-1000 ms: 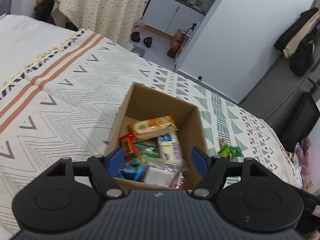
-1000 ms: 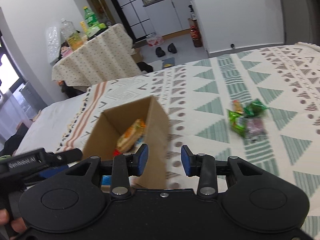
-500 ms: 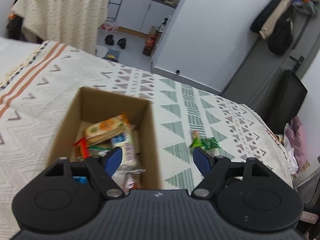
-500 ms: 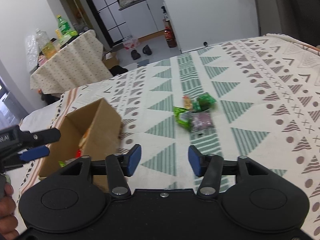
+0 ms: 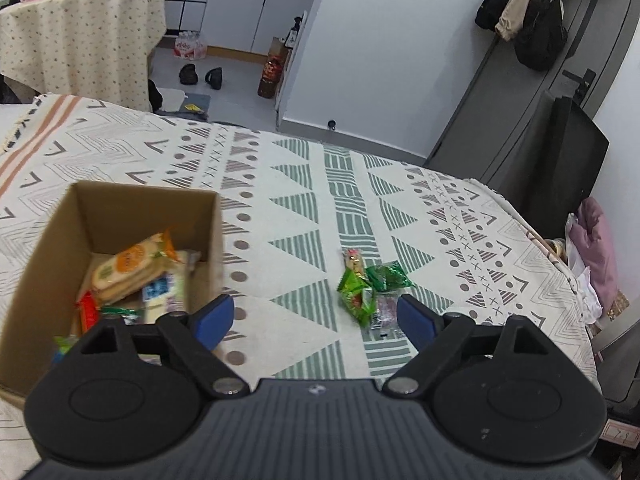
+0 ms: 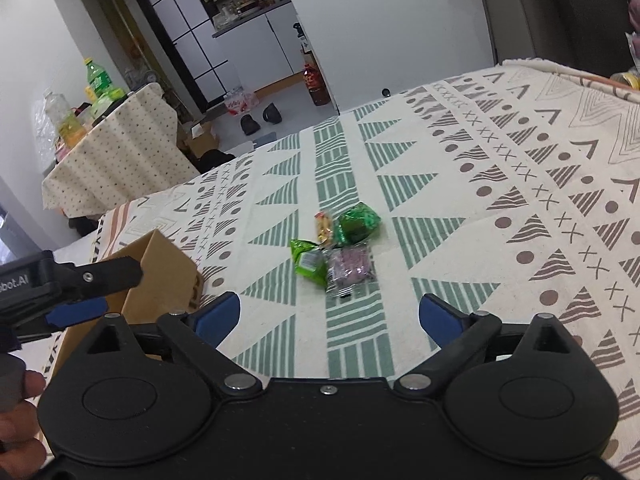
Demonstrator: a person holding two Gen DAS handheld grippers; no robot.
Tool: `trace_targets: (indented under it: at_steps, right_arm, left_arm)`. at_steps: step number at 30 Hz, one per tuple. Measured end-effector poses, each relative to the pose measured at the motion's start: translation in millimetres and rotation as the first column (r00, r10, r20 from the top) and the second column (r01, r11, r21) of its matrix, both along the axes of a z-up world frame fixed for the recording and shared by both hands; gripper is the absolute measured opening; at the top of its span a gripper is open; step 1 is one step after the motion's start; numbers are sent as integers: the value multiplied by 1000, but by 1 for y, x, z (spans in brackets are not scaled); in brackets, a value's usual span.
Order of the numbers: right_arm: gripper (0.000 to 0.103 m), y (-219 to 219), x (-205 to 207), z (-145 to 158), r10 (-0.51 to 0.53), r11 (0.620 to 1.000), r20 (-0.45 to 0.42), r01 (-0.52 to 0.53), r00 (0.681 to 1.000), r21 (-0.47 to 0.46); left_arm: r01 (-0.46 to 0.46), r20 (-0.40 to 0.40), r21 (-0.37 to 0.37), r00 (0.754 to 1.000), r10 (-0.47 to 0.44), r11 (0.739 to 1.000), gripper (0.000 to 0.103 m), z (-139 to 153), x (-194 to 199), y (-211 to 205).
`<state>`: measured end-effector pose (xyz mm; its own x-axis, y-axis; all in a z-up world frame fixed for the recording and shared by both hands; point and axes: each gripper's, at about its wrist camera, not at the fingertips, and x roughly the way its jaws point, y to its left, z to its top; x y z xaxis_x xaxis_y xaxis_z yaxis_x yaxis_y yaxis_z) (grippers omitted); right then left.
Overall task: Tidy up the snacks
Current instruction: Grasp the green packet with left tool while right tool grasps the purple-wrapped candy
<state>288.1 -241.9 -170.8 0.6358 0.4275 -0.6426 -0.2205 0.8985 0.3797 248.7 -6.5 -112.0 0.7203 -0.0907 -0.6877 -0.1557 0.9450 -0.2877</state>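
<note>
A brown cardboard box (image 5: 36, 264) stands on the patterned bedspread, holding several snack packs, with an orange biscuit pack (image 5: 128, 266) on top. To its right lies a small pile of loose snacks (image 5: 366, 288): green packets, a purple packet and a small yellow-red one. My left gripper (image 5: 314, 318) is open and empty, between the box and the pile. My right gripper (image 6: 330, 314) is open and empty, just short of the same pile (image 6: 338, 256). The box (image 6: 160, 272) and the left gripper's fingers (image 6: 76, 314) show at the left of the right wrist view.
The bedspread (image 5: 280, 184) runs out past the pile. Behind the bed are a cloth-covered table (image 5: 80, 36) with bottles, shoes (image 5: 200, 76) on the floor, a white wall and a dark door. A hand (image 6: 16, 420) holds the left gripper.
Both views have swung right, from the box toward the loose pile. My right gripper has opened wider and come nearer the pile. The box has slid to the left of both views.
</note>
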Motion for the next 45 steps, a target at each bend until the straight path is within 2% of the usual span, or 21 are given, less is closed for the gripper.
trace_targets:
  at_steps: [4, 12, 17, 21, 28, 34, 35, 38, 43, 45]
  right_arm:
    - [90, -5, 10, -5, 0, 1000, -14, 0, 1000, 4]
    - [70, -8, 38, -23, 6, 1000, -74, -3, 997, 31]
    - [68, -3, 56, -35, 20, 999, -92, -16, 996, 43]
    - [68, 4, 69, -47, 35, 999, -116, -31, 993, 36]
    - [62, 12, 85, -64, 64, 998, -134, -60, 989, 32]
    - [61, 22, 95, -71, 71, 997, -113, -69, 991, 25]
    - [57, 24, 97, -72, 75, 997, -110, -74, 991, 12]
    - [36, 26, 99, -73, 72, 997, -108, -75, 991, -21]
    - [33, 16, 98, -70, 48, 999, -123, -50, 991, -16]
    - [33, 10, 96, -69, 41, 999, -127, -44, 991, -21]
  left_arm:
    - [8, -3, -6, 1000, -8, 1000, 88, -4, 15, -9]
    - [8, -40, -24, 999, -9, 1000, 83, -24, 49, -22]
    - [18, -80, -39, 997, -21, 999, 76, -41, 72, -30]
    - [23, -120, -57, 992, -30, 998, 64, -57, 89, -37]
    - [20, -164, -69, 986, -31, 997, 57, -76, 110, -43]
    - [-8, -191, -88, 982, -9, 996, 57, -91, 123, -40]
    - [-13, -200, -95, 980, -7, 995, 57, -94, 125, -40]
    - [-15, -214, -100, 977, -7, 995, 57, -100, 128, -43]
    - [-16, -227, -106, 974, -9, 994, 57, -109, 133, -48]
    - [-13, -216, -96, 976, -8, 995, 53, -110, 133, -50]
